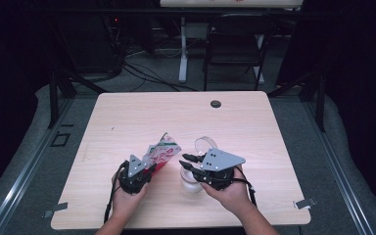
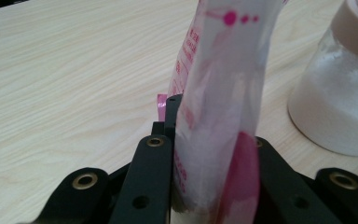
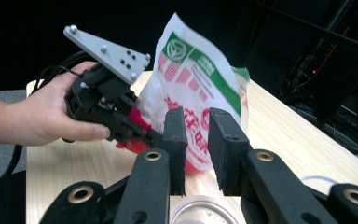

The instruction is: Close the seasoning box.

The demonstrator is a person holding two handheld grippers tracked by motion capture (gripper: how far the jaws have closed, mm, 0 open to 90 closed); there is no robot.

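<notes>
Item: plastic pouch (image 1: 160, 152), white with red print, a green band and a round green emblem near its top edge, magenta at the bottom. It stands tilted above the counter (image 1: 127, 117), near the front middle, its lower end clamped in the left tool (image 1: 149, 169).

Item: glass jar (image 1: 191, 182), clear, rounded, part filled with white powder, mouth open. It stands on the counter just right of the pouch, under the right tool (image 1: 187, 161). A clear round lid (image 1: 205, 144) lies just behind it.

Left tool: jaws closed on the bottom of the pouch, which rises straight up between them in the left gripper view (image 2: 219, 116). Held in the left hand (image 1: 127, 193).

Right tool: jaws part open with nothing between them, above the jar mouth. Held in the right hand (image 1: 230, 193).

Views compared: the high view gives the layout of pouch, jar and lid on the counter. The left gripper view shows the pouch edge-on, with pink lettering down its side, and the jar (image 2: 340, 93) close at its right with a tan collar at the neck. The right gripper view shows the pouch's printed face (image 3: 196, 88), the left tool (image 3: 135, 126) gripping its red corner, and the jar's rim (image 3: 203, 212) below its own jaws.

Position: the pouch sits in the left tool and stands beyond the right tool's tips, apart from them.
</notes>
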